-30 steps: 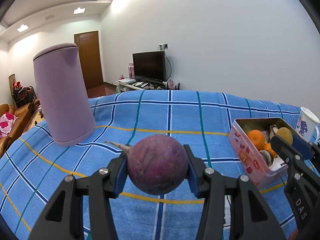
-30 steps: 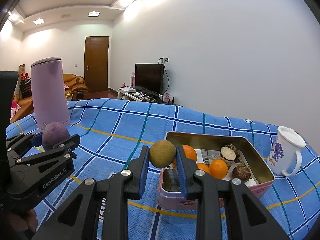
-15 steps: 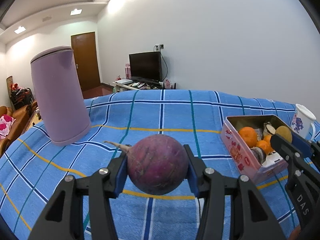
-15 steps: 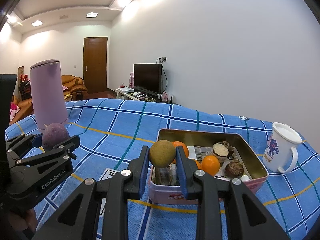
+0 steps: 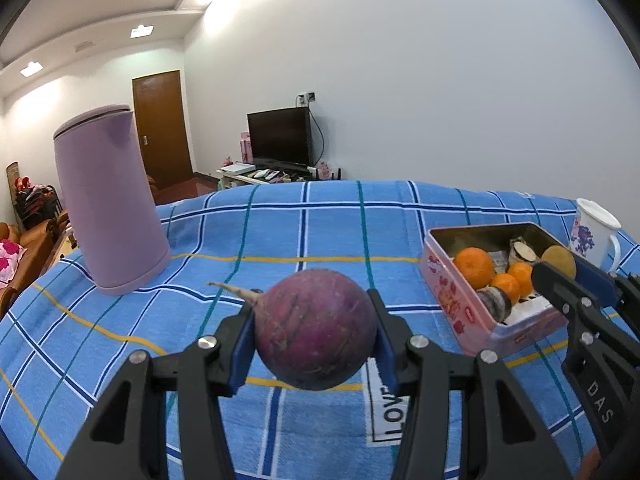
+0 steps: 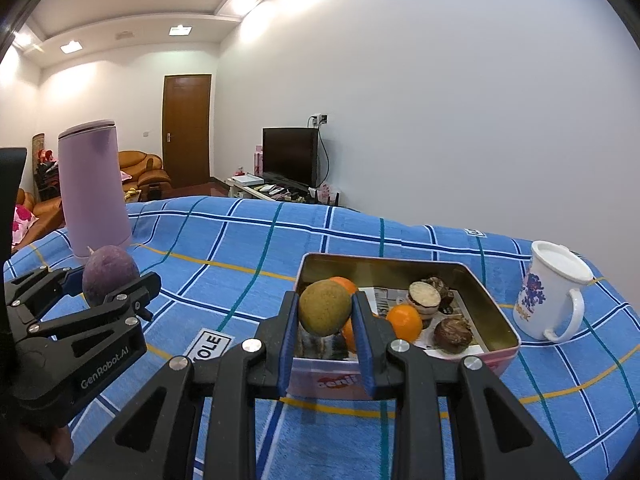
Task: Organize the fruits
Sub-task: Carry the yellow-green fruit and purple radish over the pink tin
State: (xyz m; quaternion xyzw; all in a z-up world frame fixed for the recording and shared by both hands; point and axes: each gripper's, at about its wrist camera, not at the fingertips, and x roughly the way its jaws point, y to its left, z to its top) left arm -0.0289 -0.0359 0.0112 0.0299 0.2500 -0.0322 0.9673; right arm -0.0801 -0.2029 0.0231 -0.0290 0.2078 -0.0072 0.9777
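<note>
Compared with a second ago, the pink tin (image 5: 460, 292) sits closer to the left gripper (image 5: 314, 330), which stays clamped on the purple root (image 5: 316, 330). The right gripper (image 6: 326, 314) keeps its brown-green fruit (image 6: 325, 307) clamped above the tin's near edge, so both loads seem nearly ready to go in.

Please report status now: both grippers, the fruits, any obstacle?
Left gripper shut on purple root. Right gripper shut on brown fruit, near tin. No obstacle seen.
</note>
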